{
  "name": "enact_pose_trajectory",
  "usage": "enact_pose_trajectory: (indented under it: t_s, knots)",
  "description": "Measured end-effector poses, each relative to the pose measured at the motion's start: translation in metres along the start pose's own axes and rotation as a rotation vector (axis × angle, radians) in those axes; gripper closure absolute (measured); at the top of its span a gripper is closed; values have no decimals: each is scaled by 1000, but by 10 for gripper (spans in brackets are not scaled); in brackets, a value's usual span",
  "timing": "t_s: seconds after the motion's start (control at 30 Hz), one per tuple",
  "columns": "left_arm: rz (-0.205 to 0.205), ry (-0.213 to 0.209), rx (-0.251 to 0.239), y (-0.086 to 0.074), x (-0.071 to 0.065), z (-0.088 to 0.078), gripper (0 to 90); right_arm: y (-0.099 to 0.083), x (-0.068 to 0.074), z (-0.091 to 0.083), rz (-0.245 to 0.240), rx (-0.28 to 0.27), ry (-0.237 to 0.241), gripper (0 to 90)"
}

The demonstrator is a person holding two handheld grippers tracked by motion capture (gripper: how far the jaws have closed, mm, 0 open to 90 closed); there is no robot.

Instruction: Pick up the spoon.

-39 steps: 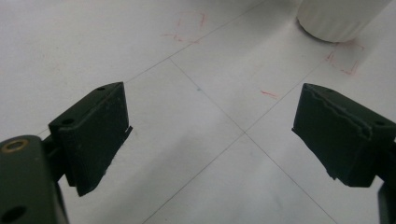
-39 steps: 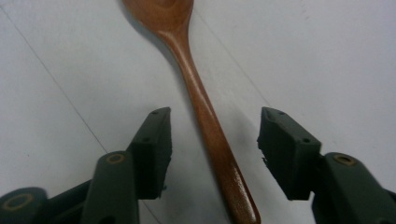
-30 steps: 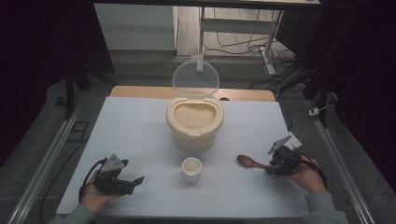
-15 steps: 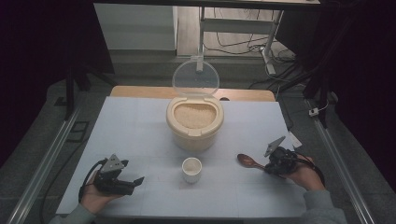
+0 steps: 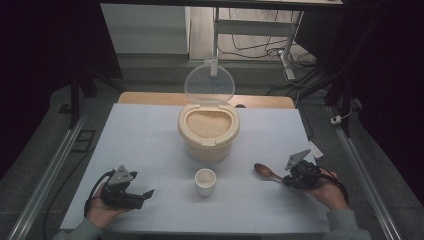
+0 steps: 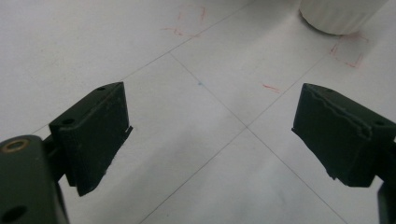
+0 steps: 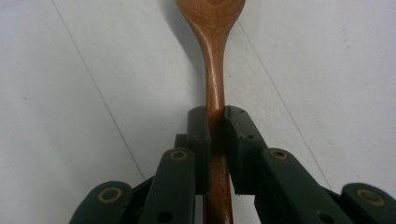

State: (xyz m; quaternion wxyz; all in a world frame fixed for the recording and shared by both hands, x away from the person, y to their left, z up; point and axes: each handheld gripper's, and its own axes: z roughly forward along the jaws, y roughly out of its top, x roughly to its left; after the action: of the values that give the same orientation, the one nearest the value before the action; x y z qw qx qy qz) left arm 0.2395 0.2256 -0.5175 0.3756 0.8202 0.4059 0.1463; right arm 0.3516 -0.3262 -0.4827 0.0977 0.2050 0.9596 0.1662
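Both pads of the right tool [image 7: 215, 140] clenched the spoon [image 7: 212, 56] handle, bowl pointing toward the cup [image 5: 205, 181]; left tool [image 6: 210, 135] gaped.

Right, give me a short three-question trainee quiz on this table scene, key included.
1. True or false: the right gripper is shut on the wooden spoon.
2. What stands nearest the white cup: (a) rice container, (b) left gripper, (c) table edge?
3. How do the left gripper's jaws stand, and what is between them?

Key
1. True: both jaws clamp the handle.
2. (a), just behind the cup, its clear lid raised.
3. Wide apart, with only bare table between.
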Motion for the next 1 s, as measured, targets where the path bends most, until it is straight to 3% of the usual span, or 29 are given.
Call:
enact_pose_trajectory:
  t_s: [0.1, 0.27, 0.53, 1.0]
  knots:
    - [1, 0, 1, 0, 0, 0, 107, 0, 5, -8, 28, -61, -9, 809]
    - [2, 2, -1, 0, 0, -1, 107, 0, 10, -12, 52, -118, -17, 809]
    - [3, 2, 1, 0, 0, 0, 107, 1, 16, -21, 90, -204, 6, 809]
    - [4, 1, -3, 1, 0, -1, 107, 19, 44, -38, 80, -329, 15, 810]
